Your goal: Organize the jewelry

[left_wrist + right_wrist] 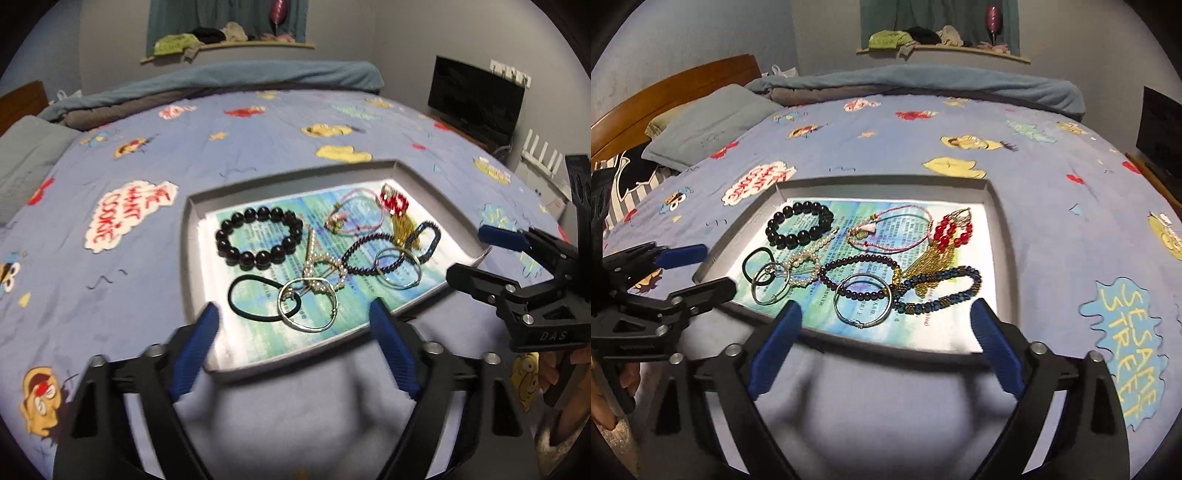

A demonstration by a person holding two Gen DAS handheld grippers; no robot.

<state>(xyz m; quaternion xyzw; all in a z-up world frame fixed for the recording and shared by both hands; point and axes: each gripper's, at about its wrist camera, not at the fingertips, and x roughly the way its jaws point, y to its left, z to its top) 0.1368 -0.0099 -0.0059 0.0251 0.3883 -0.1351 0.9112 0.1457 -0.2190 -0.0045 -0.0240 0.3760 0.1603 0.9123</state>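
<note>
Left gripper (293, 350), right gripper (886, 354): fingers spread, empty. Jewelry piled in tray (1001, 236) just ahead of tips. Risk: silver bangle (862, 304) overlaps purple bead bracelet (860, 273); lifting either drags neighbour, tangles.

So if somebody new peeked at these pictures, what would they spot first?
Probably the grey tray in the middle of the cartoon bedspread, with jewelry heaped on its colourful paper. The chunky black bead bracelet sits at its far left, the red bead piece with gold tassels toward the right. Up close, the left gripper and right gripper both gape open, holding nothing.
</note>
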